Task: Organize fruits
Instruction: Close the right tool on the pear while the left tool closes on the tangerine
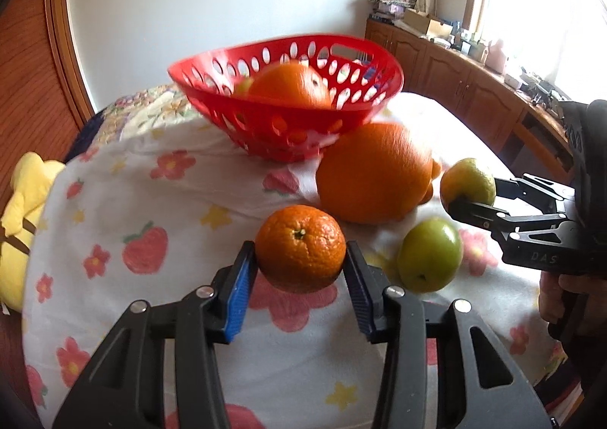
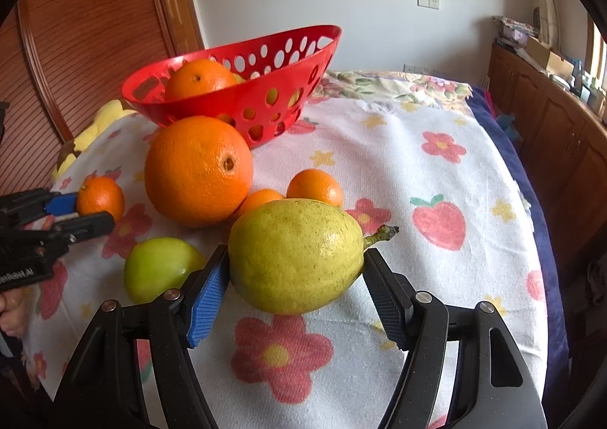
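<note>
Fruits sit gripped for transfer: the left gripper [image 1: 300,263] clamps a small mandarin [image 1: 299,247], the right gripper [image 2: 296,277] a yellow pear [image 2: 295,256], both seemingly bound for the red basket [image 2: 265,87] at eleven o'clock, where one orange [image 2: 200,78] already rests.

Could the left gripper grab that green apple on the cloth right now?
Probably not yet. The left gripper is already shut on a small orange, so its jaws are full. The green apple lies uncovered on the floral cloth just beside it, so the way looks free once the orange is dropped.
</note>
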Available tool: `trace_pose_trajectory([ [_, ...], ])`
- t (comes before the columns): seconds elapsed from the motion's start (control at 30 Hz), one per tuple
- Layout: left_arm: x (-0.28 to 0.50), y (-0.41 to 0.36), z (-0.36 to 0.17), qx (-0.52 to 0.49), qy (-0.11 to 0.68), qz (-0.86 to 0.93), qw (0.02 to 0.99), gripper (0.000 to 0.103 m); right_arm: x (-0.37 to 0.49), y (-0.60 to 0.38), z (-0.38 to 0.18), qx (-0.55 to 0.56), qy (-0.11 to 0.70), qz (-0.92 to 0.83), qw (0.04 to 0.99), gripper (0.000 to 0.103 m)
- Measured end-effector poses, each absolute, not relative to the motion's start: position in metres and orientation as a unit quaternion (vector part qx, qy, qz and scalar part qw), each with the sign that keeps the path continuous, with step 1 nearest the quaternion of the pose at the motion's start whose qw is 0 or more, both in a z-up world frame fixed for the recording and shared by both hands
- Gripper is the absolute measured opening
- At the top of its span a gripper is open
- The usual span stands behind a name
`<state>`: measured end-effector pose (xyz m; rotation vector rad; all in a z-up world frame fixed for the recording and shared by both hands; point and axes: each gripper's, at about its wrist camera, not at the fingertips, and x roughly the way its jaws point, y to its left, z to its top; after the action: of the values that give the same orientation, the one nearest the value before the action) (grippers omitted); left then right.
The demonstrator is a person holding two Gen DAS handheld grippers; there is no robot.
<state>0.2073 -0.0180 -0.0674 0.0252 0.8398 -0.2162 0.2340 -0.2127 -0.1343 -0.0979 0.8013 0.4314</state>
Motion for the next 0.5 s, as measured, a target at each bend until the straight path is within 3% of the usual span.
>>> trace_pose_trajectory([
  [0.5,0.224,0.005,-0.018,0.011,0.356,-0.117,0.927,0.045,0.24,-0.198,-0.052,-0.066,0.311,0.243,0.916,0.072],
])
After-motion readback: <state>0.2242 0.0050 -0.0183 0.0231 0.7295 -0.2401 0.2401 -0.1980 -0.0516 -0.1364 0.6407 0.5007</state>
